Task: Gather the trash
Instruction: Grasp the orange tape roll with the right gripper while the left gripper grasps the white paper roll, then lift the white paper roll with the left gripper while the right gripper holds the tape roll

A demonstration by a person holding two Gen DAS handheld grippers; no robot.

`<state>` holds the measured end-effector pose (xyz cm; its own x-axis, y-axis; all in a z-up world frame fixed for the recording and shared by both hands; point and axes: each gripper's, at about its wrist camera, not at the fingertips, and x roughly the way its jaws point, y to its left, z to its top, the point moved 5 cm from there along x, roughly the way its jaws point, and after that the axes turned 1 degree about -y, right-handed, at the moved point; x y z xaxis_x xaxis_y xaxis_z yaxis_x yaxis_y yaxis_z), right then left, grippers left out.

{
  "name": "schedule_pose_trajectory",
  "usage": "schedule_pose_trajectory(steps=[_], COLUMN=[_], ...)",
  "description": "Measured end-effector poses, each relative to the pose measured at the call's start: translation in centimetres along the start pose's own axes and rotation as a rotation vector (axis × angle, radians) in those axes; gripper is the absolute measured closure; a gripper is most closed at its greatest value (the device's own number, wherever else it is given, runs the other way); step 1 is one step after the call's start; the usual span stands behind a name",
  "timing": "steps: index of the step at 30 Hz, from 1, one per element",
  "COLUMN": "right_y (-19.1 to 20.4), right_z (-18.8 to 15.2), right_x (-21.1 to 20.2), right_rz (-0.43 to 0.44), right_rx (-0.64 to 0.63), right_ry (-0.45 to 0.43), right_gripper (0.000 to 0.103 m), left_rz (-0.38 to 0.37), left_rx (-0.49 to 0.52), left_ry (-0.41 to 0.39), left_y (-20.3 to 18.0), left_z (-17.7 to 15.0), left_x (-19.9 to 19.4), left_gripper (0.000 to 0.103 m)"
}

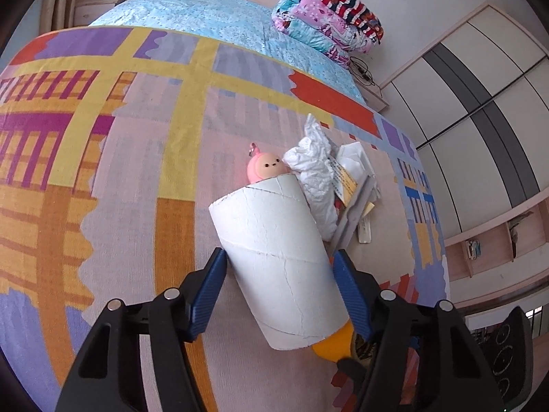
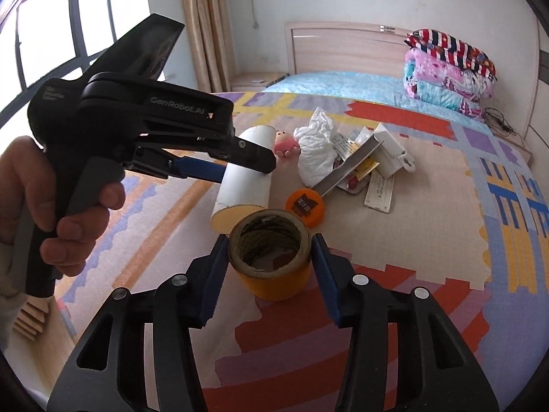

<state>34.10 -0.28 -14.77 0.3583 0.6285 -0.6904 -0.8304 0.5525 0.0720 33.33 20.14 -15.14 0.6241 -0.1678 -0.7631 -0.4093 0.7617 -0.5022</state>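
A white cardboard tube (image 1: 281,257) lies tilted on the patterned blanket (image 1: 137,171), and my left gripper (image 1: 279,261) is shut on it, blue pads against both sides. In the right wrist view the same tube (image 2: 247,178) shows with the left gripper's fingers (image 2: 202,168) on it. My right gripper (image 2: 269,250) is shut on a yellow tape roll (image 2: 274,274) that stands on end just in front of the tube. Beyond lie crumpled white wrapping (image 2: 315,151), an orange lid (image 2: 305,204), a grey strip (image 2: 353,161), a white box (image 2: 389,151) and flat packets (image 2: 377,192).
A pink toy figure (image 1: 264,168) rests behind the tube. A person's hand (image 2: 41,206) holds the left gripper's handle. Folded quilts (image 2: 449,68) sit at the head of the bed, a wardrobe (image 1: 480,103) stands to the right, and a window (image 2: 51,34) is to the left.
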Motion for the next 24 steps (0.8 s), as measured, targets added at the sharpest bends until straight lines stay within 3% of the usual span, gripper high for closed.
schedule_pose_trajectory(steps=[2, 4, 5, 14, 16, 17, 18, 19, 20, 24], right_y=[0.3, 0.5, 0.5, 0.6, 0.5, 0.4, 0.2, 0.1, 0.0, -0.5], right_z=[0.1, 0.2, 0.2, 0.0, -0.1, -0.2, -0.2, -0.4, -0.4, -0.7], right_x=[-0.3, -0.7, -1.0, -2.2, -2.4, -2.5, -2.6, -2.8, -2.9, -3.4], right_rz=[-0.016, -0.025, -0.019, -0.011, -0.012, -0.012, -0.010, -0.008, -0.006, -0.002], right_rx=[-0.023, -0.038, -0.035, -0.018, -0.016, -0.013, -0.010, -0.005, -0.002, 0.015], right_ry=[-0.007, -0.015, -0.020, -0.031, -0.034, -0.035, -0.037, -0.039, -0.040, -0.052], right_gripper=[0.055, 0.055, 0.055, 0.055, 0.055, 0.055, 0.055, 0.055, 0.055, 0.055], left_rz=[0.002, 0.025, 0.022, 0.011, 0.010, 0.011, 0.017, 0.024, 0.030, 0.030], left_rx=[0.012, 0.023, 0.013, -0.043, -0.062, -0.059, -0.061, -0.073, -0.096, -0.090], left_ry=[-0.014, -0.037, -0.037, 0.010, 0.007, -0.004, -0.017, -0.038, -0.064, -0.047], left_y=[-0.2, 0.0, 0.2, 0.6, 0.5, 0.3, 0.3, 0.4, 0.7, 0.3], left_z=[-0.1, -0.1, -0.1, -0.9, -0.8, -0.6, -0.6, -0.4, -0.3, -0.2], left_x=[-0.7, -1.5, -1.8, -2.2, -2.3, -2.4, -2.6, -2.9, -3.2, -2.7], left_gripper=[0.049, 0.088, 0.098, 0.096, 0.088, 0.067, 0.036, 0.030, 0.030, 0.030])
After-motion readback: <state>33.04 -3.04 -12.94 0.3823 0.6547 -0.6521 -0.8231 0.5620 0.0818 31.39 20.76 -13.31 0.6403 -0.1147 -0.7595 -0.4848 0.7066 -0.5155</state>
